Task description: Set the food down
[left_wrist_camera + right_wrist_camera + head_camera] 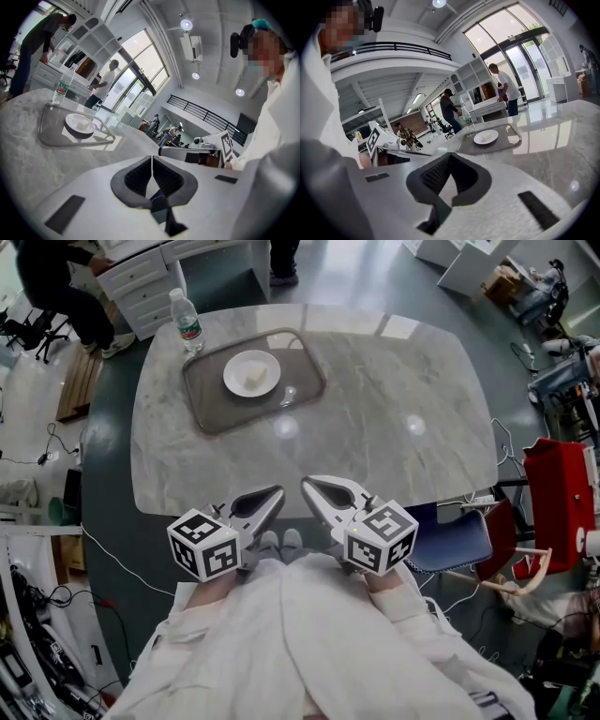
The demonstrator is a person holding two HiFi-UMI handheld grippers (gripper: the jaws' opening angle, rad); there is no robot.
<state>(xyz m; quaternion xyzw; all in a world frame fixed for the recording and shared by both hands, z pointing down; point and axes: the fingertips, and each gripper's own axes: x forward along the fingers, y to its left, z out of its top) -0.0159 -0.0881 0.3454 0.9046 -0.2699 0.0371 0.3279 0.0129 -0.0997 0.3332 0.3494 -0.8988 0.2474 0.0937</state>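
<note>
Jaws together and empty on left gripper (273, 495) and right gripper (314, 488), six o'clock. The food (253, 380) rests on plate (234, 371), in tray (214, 407), eleven o'clock; placement judged complete. Keep both clear of tray.

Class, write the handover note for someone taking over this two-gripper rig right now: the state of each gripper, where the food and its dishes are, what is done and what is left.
Left gripper: shut, empty, held at the near edge of the pale marble table.
Right gripper: shut, empty, beside the left one.
Things: the pale piece of food lies on the round white plate, which sits on the grey tray at the table's far left. A clear plastic bottle with a green label stands upright just beyond the tray.
Done: the food appears to be set down, and nothing is held.
Left: apparently nothing; keep both grippers away from the tray.
</note>
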